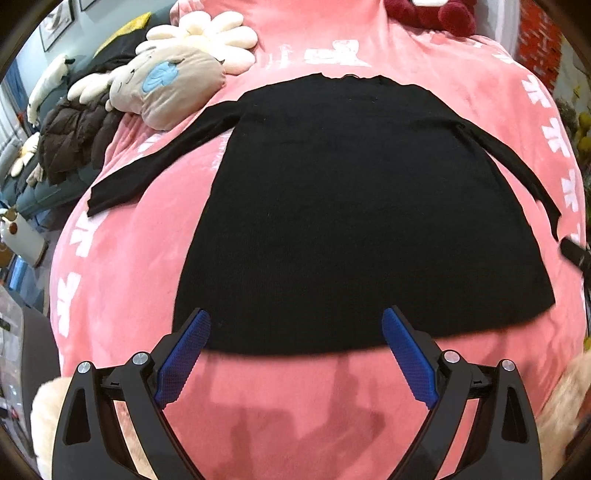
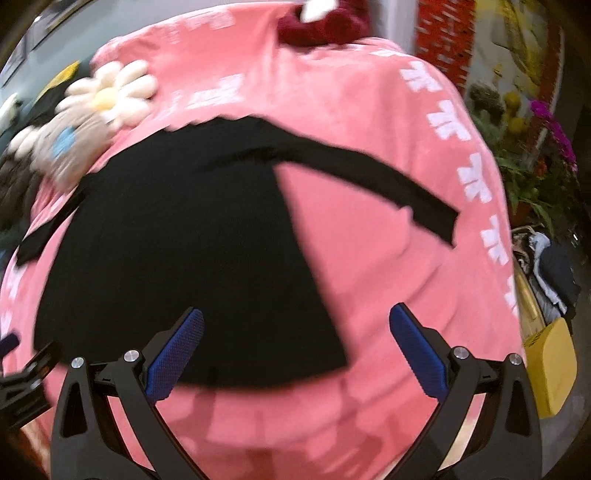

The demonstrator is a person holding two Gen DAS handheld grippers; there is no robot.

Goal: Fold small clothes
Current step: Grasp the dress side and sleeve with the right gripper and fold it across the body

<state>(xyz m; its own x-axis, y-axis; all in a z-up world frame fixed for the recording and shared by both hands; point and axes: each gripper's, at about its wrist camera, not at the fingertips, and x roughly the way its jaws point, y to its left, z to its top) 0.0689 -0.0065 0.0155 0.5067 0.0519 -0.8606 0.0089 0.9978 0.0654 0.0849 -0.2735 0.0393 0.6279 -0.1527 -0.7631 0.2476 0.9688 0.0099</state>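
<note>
Surface: a plush pink blanket with white printed motifs (image 1: 122,266) was spread over a bed, filling most of both views.
Room: framed pictures (image 1: 55,26) were seen on a grey wall at the far left; a red brick-patterned panel (image 2: 445,40) and potted flowers in purple and yellow (image 2: 535,147) were seen at the right.
Garment: one black long-sleeved knit top (image 1: 351,221) was laid flat on the blanket, hem nearest the cameras, neckline farthest.
Sleeves: two were counted, each spread outward and down from the shoulders.
Cushions: one beige plush pillow with a blue patch (image 1: 173,85) and one cream daisy-shaped cushion (image 1: 210,37) were seen beside the left sleeve.
Other items: one dark brown quilted jacket (image 1: 74,136) lay at the left edge; one dark red plush toy (image 1: 432,14) sat at the head; one yellow box (image 2: 550,369) stood at the right.
Left gripper (image 1: 295,317): its blue-padded fingers were held wide apart over the hem, nothing gripped.
Right gripper (image 2: 295,317): its fingers were likewise spread, over the hem's right corner, nothing gripped; this view was blurred.
</note>
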